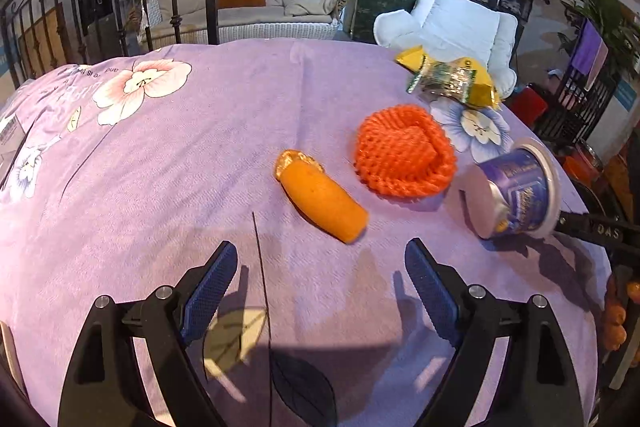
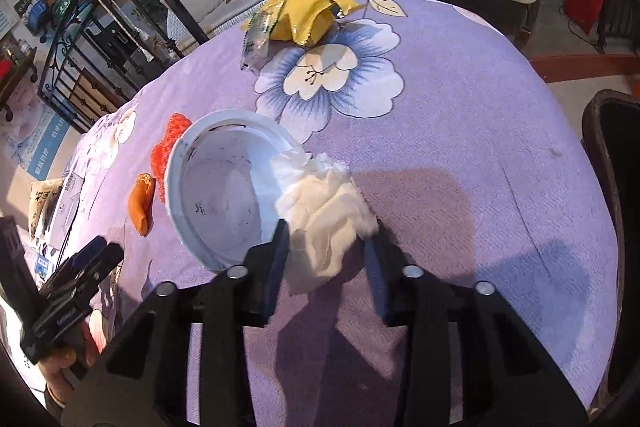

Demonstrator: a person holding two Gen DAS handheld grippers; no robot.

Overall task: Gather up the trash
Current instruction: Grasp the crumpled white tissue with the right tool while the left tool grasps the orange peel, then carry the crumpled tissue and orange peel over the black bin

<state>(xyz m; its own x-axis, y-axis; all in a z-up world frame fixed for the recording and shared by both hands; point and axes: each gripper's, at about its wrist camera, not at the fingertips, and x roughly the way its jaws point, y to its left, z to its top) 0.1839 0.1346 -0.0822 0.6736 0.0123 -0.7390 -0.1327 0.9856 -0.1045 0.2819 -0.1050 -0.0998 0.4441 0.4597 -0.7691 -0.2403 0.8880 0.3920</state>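
Pinching crumpled tissue point(image 2: 326, 215) beside cup point(image 2: 224, 187), right gripper point(image 2: 330, 251) narrowed on it; soft, light, squashable, best taken mid-bunch. Left gripper point(image 1: 320, 291) held wide, empty, near peel point(image 1: 322, 201).

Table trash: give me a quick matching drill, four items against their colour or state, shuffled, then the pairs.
Items:
1. foam fruit net
2. cup
3. tissue
4. snack wrapper

States:
A. yellow, crumpled at the far edge
B. white, between the right tool's fingers
C. red-orange mesh
D. purple, lying on its side

Pairs: 1-C, 2-D, 3-B, 4-A
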